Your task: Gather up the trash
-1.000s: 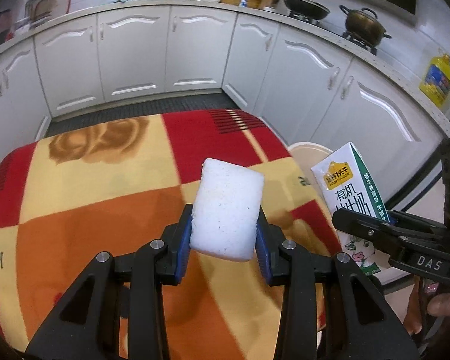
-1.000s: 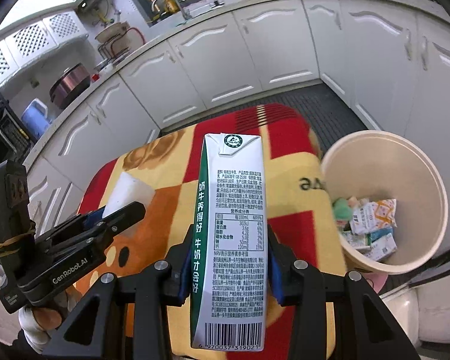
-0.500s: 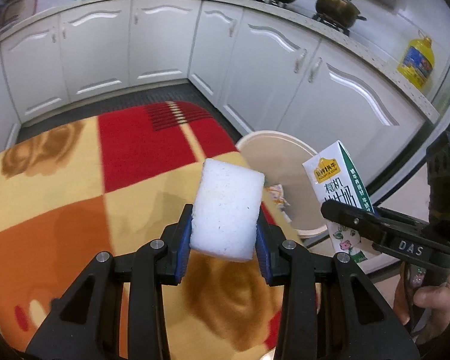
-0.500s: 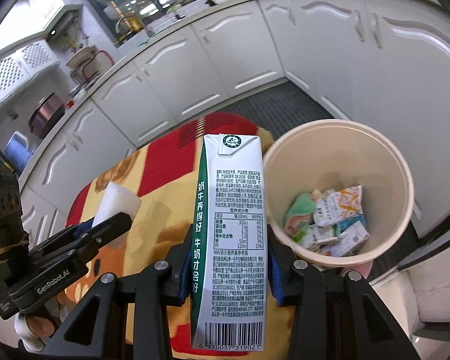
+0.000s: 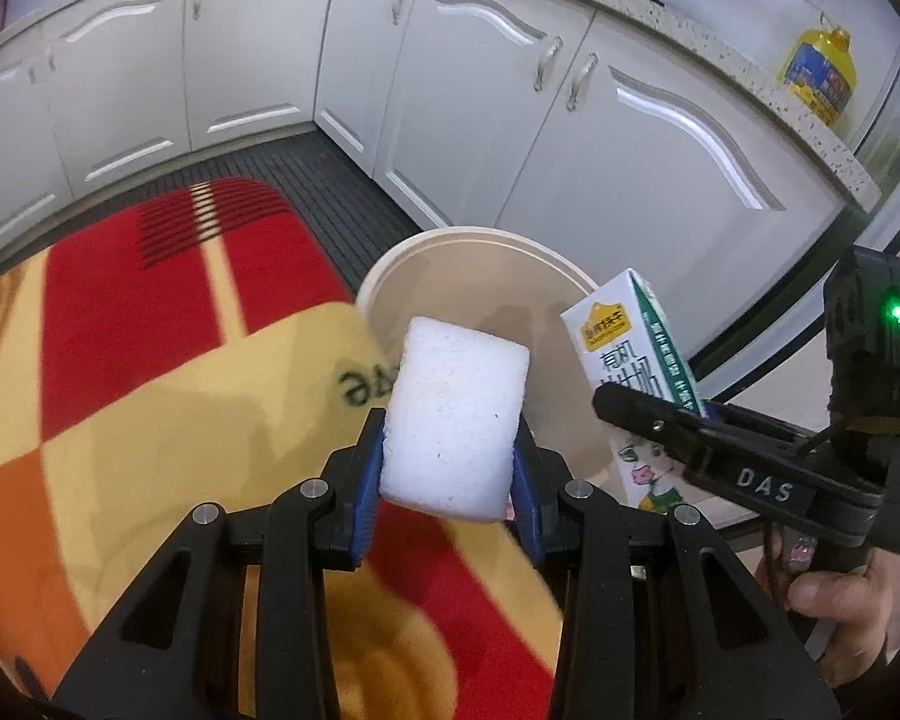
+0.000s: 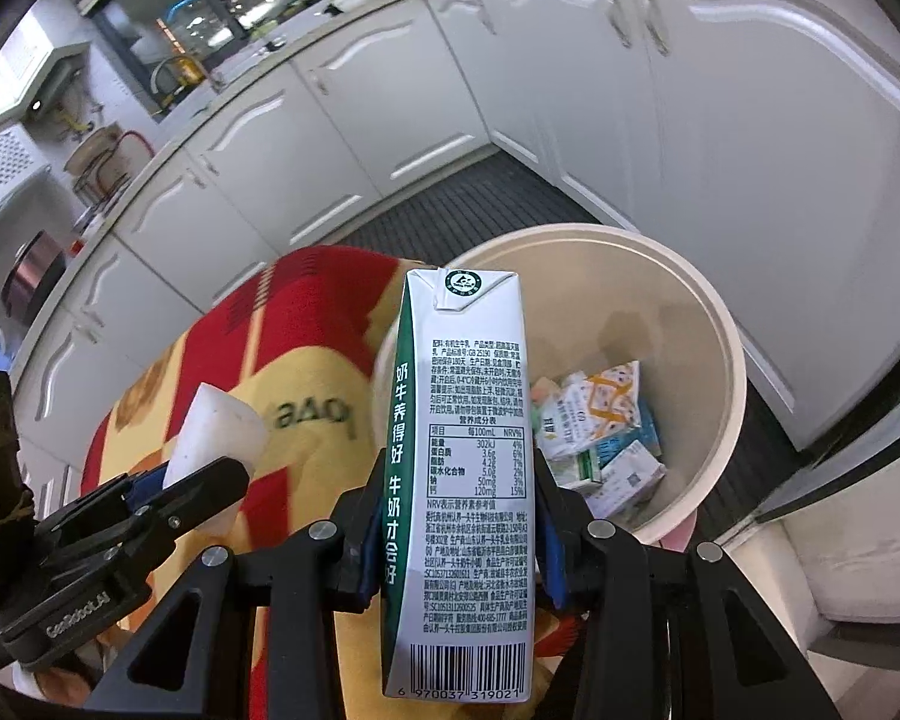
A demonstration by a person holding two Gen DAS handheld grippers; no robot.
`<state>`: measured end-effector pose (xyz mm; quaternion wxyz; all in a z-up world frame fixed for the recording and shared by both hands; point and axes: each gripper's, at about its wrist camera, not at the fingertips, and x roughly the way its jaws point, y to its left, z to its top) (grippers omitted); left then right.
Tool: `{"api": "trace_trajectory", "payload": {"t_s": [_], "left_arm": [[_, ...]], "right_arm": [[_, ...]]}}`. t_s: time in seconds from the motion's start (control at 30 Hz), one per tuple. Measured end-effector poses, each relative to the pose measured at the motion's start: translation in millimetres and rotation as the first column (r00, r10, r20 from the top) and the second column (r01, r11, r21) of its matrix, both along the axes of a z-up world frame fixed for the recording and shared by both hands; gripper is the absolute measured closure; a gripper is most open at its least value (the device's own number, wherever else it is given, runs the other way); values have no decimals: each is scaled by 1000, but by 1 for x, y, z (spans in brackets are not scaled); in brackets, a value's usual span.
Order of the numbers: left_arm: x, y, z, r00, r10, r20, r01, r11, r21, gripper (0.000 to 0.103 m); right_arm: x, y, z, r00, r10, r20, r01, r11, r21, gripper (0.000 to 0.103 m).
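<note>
My left gripper [image 5: 450,468] is shut on a white foam block [image 5: 456,414], held at the near rim of a beige trash bin [image 5: 438,258]. My right gripper [image 6: 459,516] is shut on an upright green-and-white milk carton [image 6: 468,450], held at the bin's [image 6: 720,360] left rim. The bin holds several small cartons and wrappers [image 6: 600,438]. The milk carton [image 5: 636,354] and right gripper [image 5: 648,414] show at the right in the left wrist view. The foam block [image 6: 210,432] and left gripper [image 6: 192,486] show at the left in the right wrist view.
A red, yellow and orange blanket [image 5: 150,372] covers the table beside the bin. White kitchen cabinets [image 5: 510,120] run behind, above a dark ribbed floor mat [image 5: 306,174]. A yellow oil bottle [image 5: 819,78] stands on the counter.
Both grippers have moved right, off the blanket toward the bin, each keeping its load. The bin now fills more of both views.
</note>
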<state>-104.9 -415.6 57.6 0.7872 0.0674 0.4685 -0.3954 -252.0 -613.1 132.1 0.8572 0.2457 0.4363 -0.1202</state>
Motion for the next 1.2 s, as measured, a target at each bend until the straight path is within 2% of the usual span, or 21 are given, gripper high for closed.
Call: {"api": "trace_trajectory", "payload": {"t_s": [0.23,0.43,0.6,0.63,0.67,0.7,0.8,1.07,1.2], "left_arm": [[13,-31,-12,1000,2,-6,-2,1000,31,67],[19,-43,-22,1000,-1,-13,2,999,44,66],[24,-44,-29,1000,4,-28,-3,999,44,55],[25,-44,-30,999,6,-32,-4,999,43,47],[25,-44,-30,999,4,-37,-3,999,35,43],[26,-43,-31,999,-2,-45,3,1000,20,42],[25,-43,-30,999,-7,-49,7,1000,9,39],[15,-32,-20,999,27,32,-27,1000,14,39],[9,-23,-13,995,71,73,-72,997,9,39]], "right_arm": [[13,-25,-15,999,-36,-32,35,999,-13,64],[20,-39,-27,998,-49,-50,49,999,-2,64],[24,-45,-32,997,-55,-55,55,998,6,62],[24,-45,-32,997,-56,-56,56,998,5,61],[23,-45,-33,997,-56,-50,57,998,8,54],[21,-45,-33,997,-58,-41,58,998,13,50],[19,-46,-34,997,-64,-35,65,998,19,49],[5,-37,-31,998,-63,-25,63,998,3,49],[-3,-27,-28,998,-62,-24,61,997,-43,45]]}}
